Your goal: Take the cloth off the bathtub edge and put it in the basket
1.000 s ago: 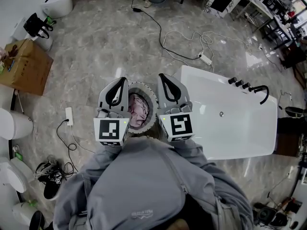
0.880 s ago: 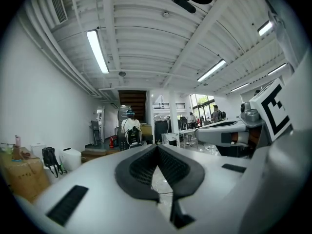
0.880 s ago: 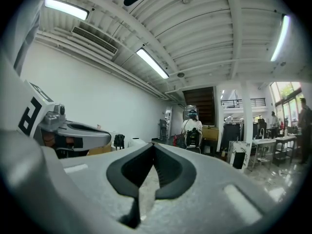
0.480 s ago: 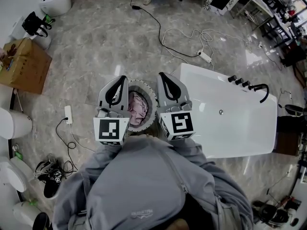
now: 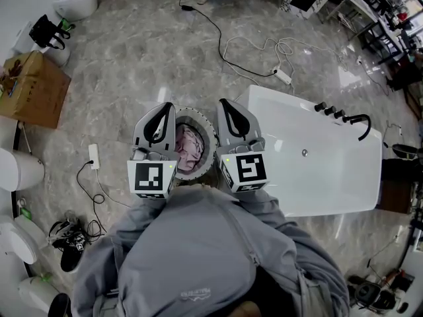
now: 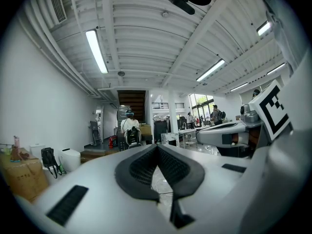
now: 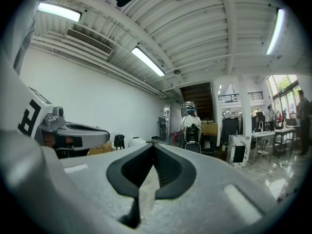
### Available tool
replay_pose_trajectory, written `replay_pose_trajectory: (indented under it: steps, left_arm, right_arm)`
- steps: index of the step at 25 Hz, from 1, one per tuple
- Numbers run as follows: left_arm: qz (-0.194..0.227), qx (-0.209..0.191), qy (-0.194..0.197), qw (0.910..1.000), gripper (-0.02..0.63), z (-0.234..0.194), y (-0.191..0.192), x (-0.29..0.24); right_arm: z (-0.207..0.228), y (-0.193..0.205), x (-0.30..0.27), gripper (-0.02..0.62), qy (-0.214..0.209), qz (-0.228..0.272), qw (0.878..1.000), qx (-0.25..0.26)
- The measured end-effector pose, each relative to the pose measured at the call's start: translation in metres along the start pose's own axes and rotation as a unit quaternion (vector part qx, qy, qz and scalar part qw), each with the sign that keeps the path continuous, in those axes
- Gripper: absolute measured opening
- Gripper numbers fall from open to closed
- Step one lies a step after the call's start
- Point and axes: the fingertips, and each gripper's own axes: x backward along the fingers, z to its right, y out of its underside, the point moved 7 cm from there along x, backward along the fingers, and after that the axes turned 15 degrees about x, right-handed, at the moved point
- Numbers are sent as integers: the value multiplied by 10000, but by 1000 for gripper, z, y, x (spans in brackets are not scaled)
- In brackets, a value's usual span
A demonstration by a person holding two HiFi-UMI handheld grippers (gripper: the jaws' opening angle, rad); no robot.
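Since the pink cloth (image 5: 190,149) already lies bunched inside the round basket (image 5: 195,113) on the floor, just left of the white bathtub (image 5: 330,177), the job looks finished, and the remaining worry is spoiling it. Left gripper (image 5: 166,106) and right gripper (image 5: 223,103) hover level above the basket, one at each side of its opening. Both have their fingers closed together on nothing; each gripper view shows the dark pads meeting with only the room beyond. No cloth shows on the tub's rim where it can be seen. As I judge it, the basket stands right in front of the person, so a step forward or a dropped hand could tip it and spill the cloth. A white power strip (image 5: 94,158) with its lead lies on the floor to the near left, and more cable (image 5: 244,45) trails on the far side; turning away carelessly could snag a foot. How deep the cloth sits I cannot tell, so a fold may ride near the rim
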Motion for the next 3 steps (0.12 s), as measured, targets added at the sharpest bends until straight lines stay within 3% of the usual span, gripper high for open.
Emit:
replay_pose_trajectory:
  steps: [3]
  left_arm:
    - [-35,-19,-12,10000,5,0,2,-1]
  right_arm:
    - [1,1,0,5,-1,-8,10000,-3]
